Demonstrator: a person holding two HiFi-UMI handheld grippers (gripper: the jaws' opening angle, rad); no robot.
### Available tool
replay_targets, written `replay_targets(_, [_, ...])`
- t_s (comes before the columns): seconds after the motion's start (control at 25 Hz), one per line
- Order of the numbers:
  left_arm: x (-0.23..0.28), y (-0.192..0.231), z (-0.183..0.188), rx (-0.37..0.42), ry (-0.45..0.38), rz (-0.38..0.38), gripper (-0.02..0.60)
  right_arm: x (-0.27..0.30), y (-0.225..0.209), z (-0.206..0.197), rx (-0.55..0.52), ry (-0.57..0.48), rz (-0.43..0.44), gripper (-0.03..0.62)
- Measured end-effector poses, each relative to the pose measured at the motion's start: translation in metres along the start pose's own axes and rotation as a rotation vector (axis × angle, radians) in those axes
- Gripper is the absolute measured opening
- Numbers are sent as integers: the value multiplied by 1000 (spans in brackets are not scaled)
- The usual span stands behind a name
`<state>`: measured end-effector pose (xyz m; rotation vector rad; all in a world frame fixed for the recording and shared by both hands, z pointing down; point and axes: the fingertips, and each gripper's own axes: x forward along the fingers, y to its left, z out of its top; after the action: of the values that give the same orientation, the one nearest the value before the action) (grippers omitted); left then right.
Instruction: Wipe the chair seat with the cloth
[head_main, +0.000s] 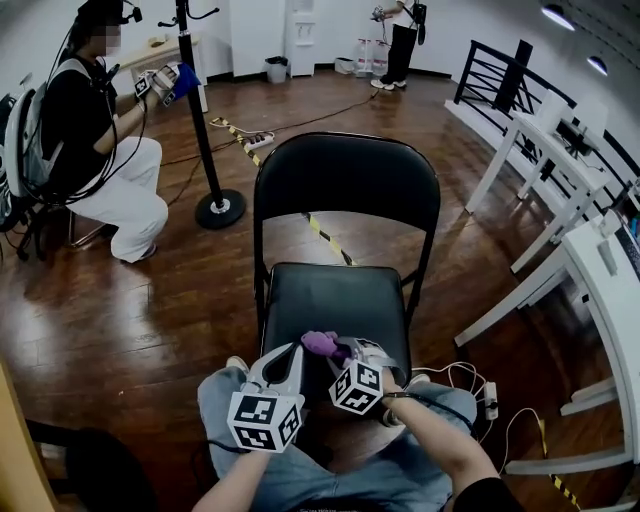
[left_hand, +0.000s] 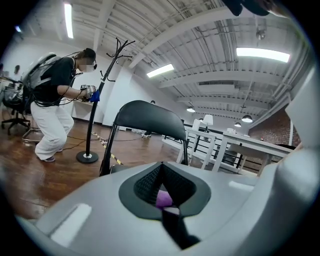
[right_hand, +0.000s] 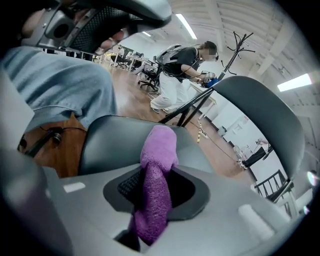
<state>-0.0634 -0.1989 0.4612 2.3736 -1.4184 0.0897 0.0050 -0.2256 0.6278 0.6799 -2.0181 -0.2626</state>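
A black folding chair (head_main: 335, 300) stands in front of me, its padded seat (right_hand: 115, 137) bare. A purple cloth (head_main: 320, 344) hangs over the seat's front edge between the two grippers. My right gripper (head_main: 343, 352) is shut on the cloth (right_hand: 156, 185), and a rolled end sticks out past its jaws toward the seat. My left gripper (head_main: 295, 352) is just left of it, jaws closed together. A small bit of purple cloth (left_hand: 163, 198) shows pinched deep between the left jaws. The chair back (left_hand: 147, 116) rises ahead of the left gripper (left_hand: 162, 187).
A person (head_main: 100, 150) crouches at the back left, holding grippers at a coat stand (head_main: 205, 130). White tables (head_main: 590, 260) line the right side. Cables and a power strip (head_main: 488, 400) lie on the wooden floor near my right knee. Another person (head_main: 400, 40) stands far back.
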Motion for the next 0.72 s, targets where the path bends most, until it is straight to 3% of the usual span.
replay_targets(0.44, [-8,-26,-12,-27,-20,15,4,-45,73,8,-38,-78,84,97])
replay_targets(0.72, [-11,-29,-17,-21,-19,36,3,-48,72,7,-36,-96,83,97])
